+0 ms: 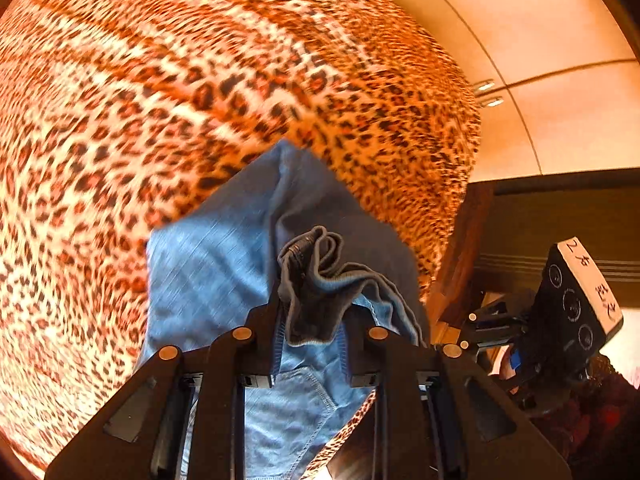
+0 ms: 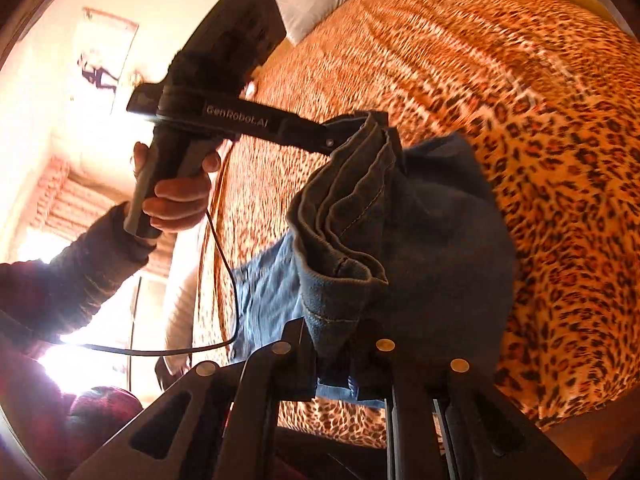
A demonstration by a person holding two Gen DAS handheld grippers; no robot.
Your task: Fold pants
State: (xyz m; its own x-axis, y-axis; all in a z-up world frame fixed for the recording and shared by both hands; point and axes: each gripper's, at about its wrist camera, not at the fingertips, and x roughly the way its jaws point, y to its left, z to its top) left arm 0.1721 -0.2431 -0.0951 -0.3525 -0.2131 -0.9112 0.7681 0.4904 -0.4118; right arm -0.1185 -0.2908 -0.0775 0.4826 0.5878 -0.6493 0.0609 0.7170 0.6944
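1. the surface was a bed [image 1: 160, 100] covered edge to edge by a leopard-print blanket [image 2: 540, 160]; the print was blurred in both views.
2. a pale pillow [image 2: 312, 0] lay at the far end of the bed, near its left edge in the right wrist view.
3. beyond the bed's right edge in the left wrist view, a floor of large light tiles [image 1: 540, 40] and a dark wooden panel [image 1: 560, 216] were seen.
4. a bright wall with a small dark picture [image 2: 100, 72] was noted in the right wrist view.
5. writing: "genrobot.ai" was read on the side of the left gripper [image 2: 332, 142]; a white handwritten label [image 1: 592, 280] sat on the right device, characters not legible.
6. the pants [image 1: 224, 264], blue denim, hung above the blanket near the bed's near edge, bunched between both tools.
7. the left gripper was clamped on a folded hem of the pants; a hand [image 2: 176, 196] with a dark sleeve gripped its handle.
8. the right gripper [image 2: 332, 344] was clamped on a gathered denim edge.
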